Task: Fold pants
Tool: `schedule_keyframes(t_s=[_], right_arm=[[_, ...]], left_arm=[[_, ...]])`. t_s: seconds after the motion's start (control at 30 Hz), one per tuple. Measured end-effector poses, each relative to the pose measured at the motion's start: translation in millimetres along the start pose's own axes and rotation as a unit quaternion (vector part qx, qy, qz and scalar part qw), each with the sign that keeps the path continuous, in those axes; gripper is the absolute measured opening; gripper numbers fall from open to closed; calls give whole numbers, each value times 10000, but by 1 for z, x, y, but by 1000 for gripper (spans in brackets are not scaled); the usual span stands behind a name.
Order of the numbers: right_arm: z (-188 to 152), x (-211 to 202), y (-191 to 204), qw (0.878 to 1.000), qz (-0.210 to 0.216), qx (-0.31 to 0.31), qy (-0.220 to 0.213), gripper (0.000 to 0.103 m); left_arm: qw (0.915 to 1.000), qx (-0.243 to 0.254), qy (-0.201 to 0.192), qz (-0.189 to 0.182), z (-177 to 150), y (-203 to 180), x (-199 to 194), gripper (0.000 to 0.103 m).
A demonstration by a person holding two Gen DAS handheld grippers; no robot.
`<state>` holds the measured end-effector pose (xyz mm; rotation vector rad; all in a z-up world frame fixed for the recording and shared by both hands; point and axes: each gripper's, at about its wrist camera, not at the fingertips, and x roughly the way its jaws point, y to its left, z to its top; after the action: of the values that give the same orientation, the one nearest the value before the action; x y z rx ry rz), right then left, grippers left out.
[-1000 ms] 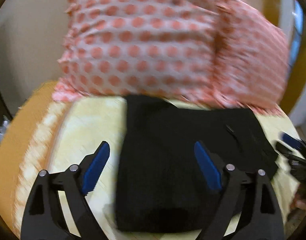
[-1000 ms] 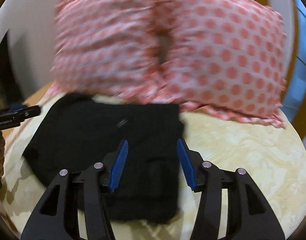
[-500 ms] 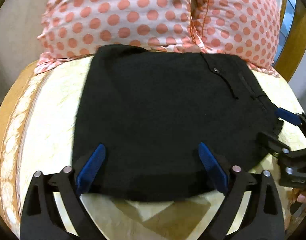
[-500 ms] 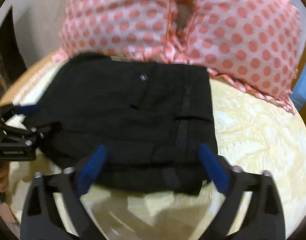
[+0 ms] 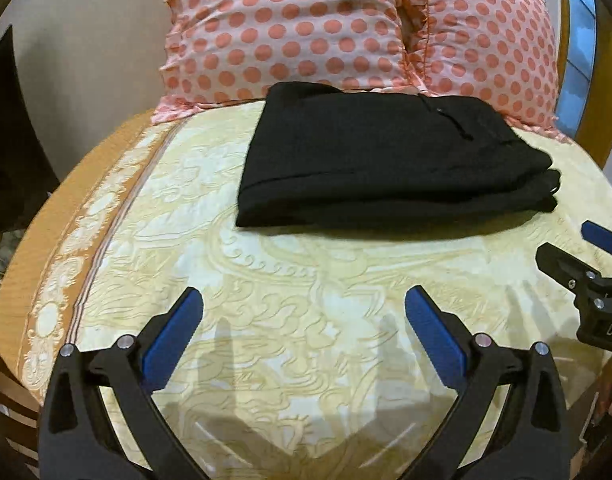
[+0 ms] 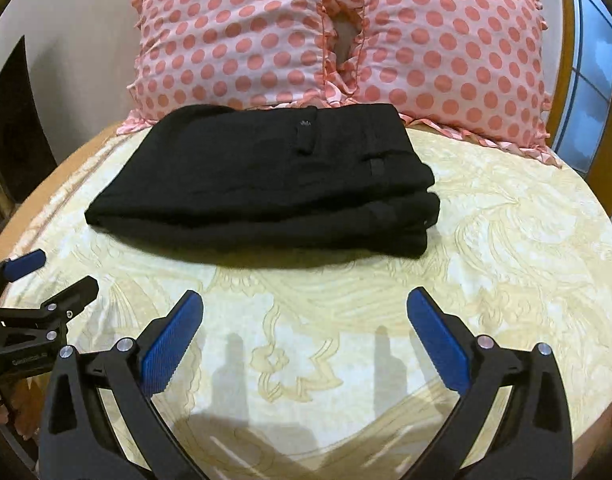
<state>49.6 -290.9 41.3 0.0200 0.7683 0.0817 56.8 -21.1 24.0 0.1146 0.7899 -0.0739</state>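
Left gripper (image 5: 304,316) sits over bare bedsheet (image 5: 306,280), jaws spread wide, nothing between them. Black pants (image 5: 389,160) lie folded in a compact stack at the far side of the bed, back edge touching the polka-dot pillows (image 5: 345,28), well apart from both tools. Right gripper (image 6: 306,316) is also spread wide and empty, hovering over sheet near the stack's front edge. Fold looks finished; step in hand reads as release and clear. To do it well: keep both sets of fingers wide, pull straight away from the stack, don't snag the loose right-hand layers (image 6: 421,212), which stick out slightly uneven.
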Motion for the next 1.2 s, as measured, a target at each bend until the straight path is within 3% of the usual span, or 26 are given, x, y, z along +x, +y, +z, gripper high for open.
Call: schedule_keyframes(t_s=[0.37,1.2], right_arm=[[-23,11,7,9996,-15,128,251,102],[-29,9,9,9999,-137,47,59,102]], left_arm=[[9999,-102,112,-30,-11,3,9,101],[9997,-184,-59,-160,-15,5,9,101]])
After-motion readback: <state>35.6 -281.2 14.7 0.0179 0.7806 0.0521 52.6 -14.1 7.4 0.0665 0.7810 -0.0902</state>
